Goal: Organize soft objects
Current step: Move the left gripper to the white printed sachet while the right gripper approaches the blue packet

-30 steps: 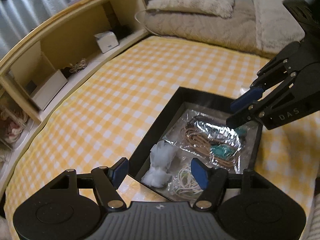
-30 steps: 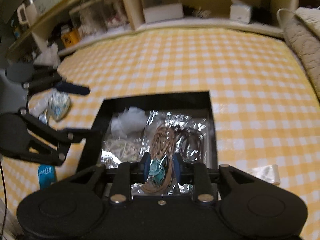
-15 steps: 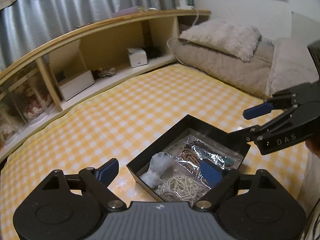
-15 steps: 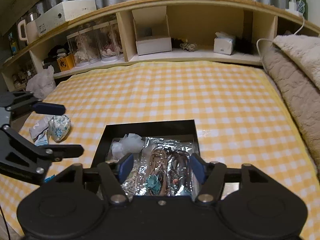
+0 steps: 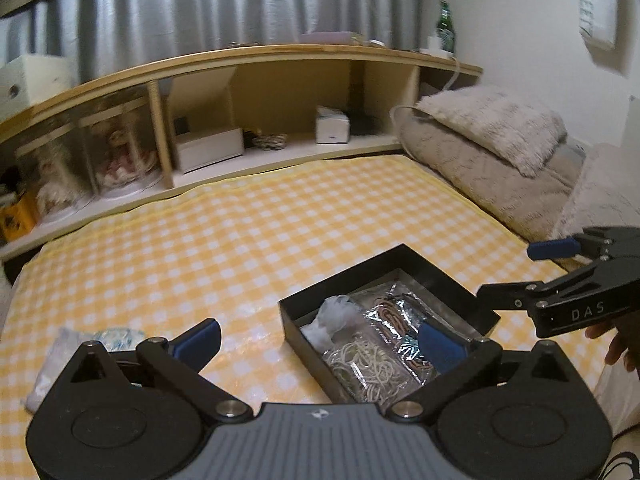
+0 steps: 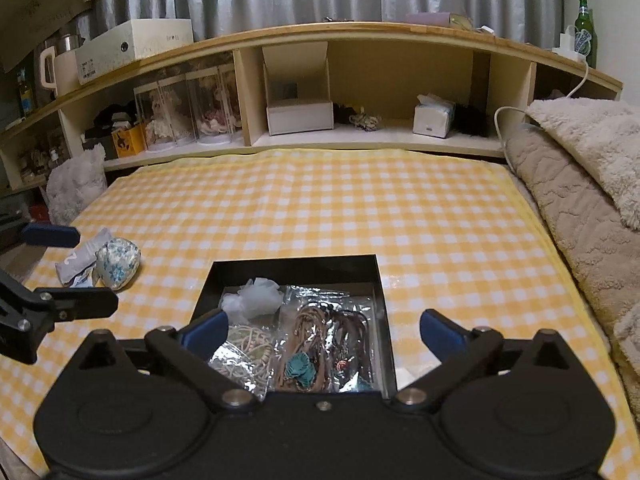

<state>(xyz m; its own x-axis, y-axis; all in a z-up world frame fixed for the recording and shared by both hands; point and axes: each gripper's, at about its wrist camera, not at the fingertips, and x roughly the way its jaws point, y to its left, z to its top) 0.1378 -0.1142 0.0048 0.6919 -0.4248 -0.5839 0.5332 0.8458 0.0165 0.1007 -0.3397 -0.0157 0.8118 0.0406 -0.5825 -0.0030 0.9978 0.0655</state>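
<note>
Floral pouch: it lay on the checked cloth, left of the black box, apart from it. We judged our left gripper nearer than our right gripper; both jaws were opening, nothing between them.

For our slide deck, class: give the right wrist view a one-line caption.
Right gripper, fingers opening and empty, above a black box of bagged cords on a checked cloth.

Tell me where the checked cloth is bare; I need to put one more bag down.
Bare: the checked cloth between shelf and black box, and right toward the blankets. Crowded: left of the box, by the floral pouch.
</note>
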